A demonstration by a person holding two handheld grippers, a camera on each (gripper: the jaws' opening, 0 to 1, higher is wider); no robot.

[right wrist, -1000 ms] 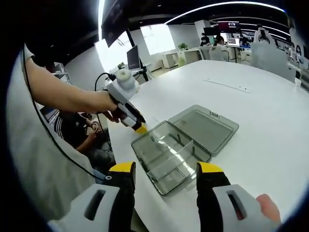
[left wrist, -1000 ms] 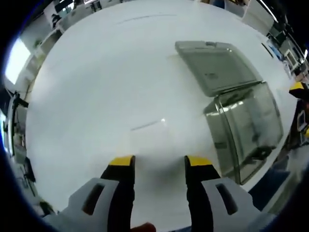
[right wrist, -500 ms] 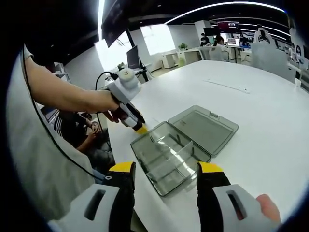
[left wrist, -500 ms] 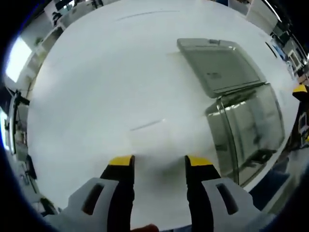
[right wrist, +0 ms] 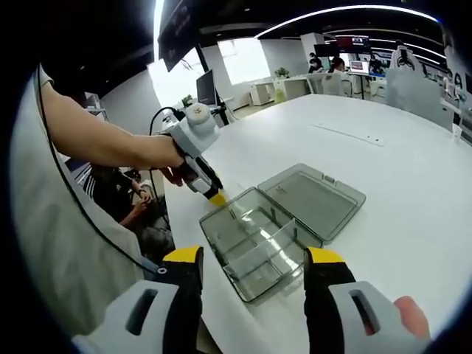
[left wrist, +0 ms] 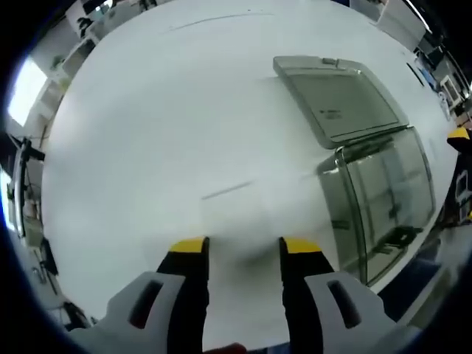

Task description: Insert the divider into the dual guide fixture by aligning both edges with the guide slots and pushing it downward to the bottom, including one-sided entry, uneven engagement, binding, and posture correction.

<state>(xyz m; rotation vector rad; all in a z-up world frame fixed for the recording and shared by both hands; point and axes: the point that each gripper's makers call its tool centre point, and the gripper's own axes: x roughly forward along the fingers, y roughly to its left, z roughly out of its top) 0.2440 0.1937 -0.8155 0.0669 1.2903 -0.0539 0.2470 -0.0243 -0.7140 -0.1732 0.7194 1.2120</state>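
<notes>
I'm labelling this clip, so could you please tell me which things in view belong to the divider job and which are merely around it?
Belonging to the job:
- clear compartment box, with a divider standing inside
- its open lid, lying flat on the table
- left gripper, open
- right gripper, open

Merely around:
- white table
- monitor on a far desk
- seated person beside the table

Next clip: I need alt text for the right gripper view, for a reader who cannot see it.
A clear smoky plastic box lies open on a white table, its lid laid flat beside it and dividers standing inside. The right tool hovers open in front of it, while the left tool, held in a person's hand, points down at the box's far corner.
</notes>
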